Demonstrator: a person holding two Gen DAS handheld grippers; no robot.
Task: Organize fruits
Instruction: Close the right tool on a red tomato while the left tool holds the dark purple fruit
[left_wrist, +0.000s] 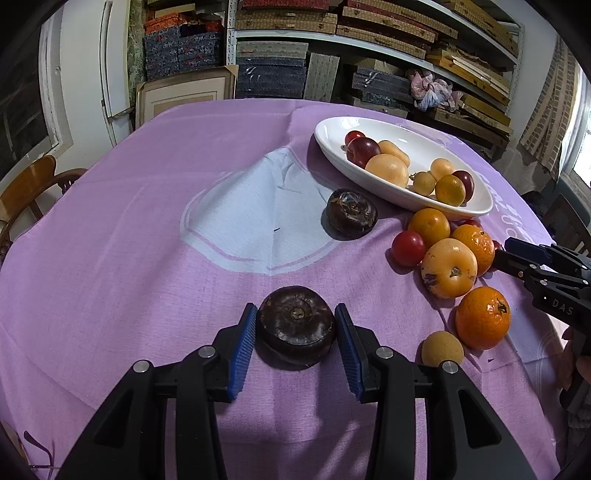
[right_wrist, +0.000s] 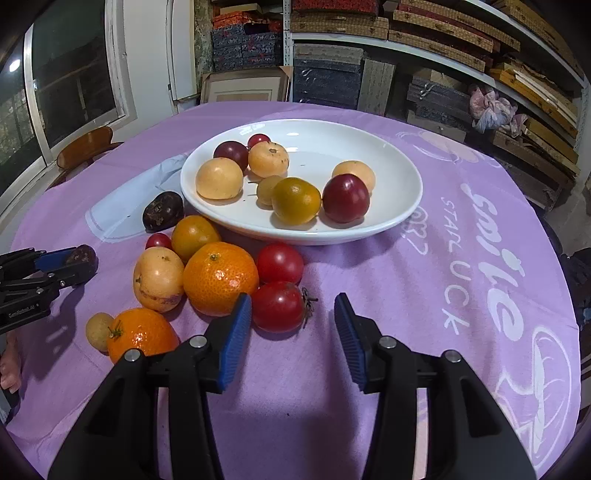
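Note:
My left gripper (left_wrist: 295, 325) has its blue pads on both sides of a dark brown round fruit (left_wrist: 296, 323) that rests on the purple cloth; the pads touch or nearly touch it. A second dark fruit (left_wrist: 351, 213) lies beside the white oval plate (left_wrist: 406, 197), which holds several fruits. My right gripper (right_wrist: 293, 314) is open and empty, with a red tomato (right_wrist: 279, 306) just ahead of its left finger. Oranges (right_wrist: 220, 278), yellow fruits (right_wrist: 158, 278) and tomatoes (right_wrist: 279, 263) lie loose in front of the plate (right_wrist: 399, 218). The left gripper shows in the right wrist view (right_wrist: 70, 264).
A purple tablecloth (left_wrist: 110, 258) with a pale printed patch covers the round table. Shelves with boxes stand behind it. A wooden chair (left_wrist: 33, 188) is at the left edge. A small tan fruit (left_wrist: 442, 349) lies near an orange (left_wrist: 482, 317).

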